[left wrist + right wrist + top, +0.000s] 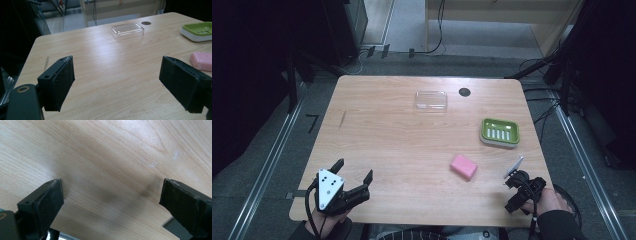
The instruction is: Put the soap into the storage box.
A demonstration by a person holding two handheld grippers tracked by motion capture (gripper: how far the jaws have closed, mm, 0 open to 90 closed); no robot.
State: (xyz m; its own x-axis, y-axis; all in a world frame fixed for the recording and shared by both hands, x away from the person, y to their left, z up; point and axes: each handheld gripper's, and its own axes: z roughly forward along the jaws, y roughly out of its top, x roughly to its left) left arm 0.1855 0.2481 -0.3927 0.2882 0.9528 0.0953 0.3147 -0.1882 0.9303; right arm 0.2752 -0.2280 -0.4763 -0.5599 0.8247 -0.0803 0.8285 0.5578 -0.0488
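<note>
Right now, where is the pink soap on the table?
In the high view, the pink soap lies on the table's right half, just nearer the person than the green soap dish and left of the right gripper.

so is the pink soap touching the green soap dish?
Apart. The high view shows bare table between the pink soap and the green soap dish.

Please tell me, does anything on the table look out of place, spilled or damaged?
Nothing stands out. The pink soap bar lies on the bare wooden table, apart from the green soap dish. The clear plastic lid rests flat near the far edge. There is no spill or breakage.
</note>
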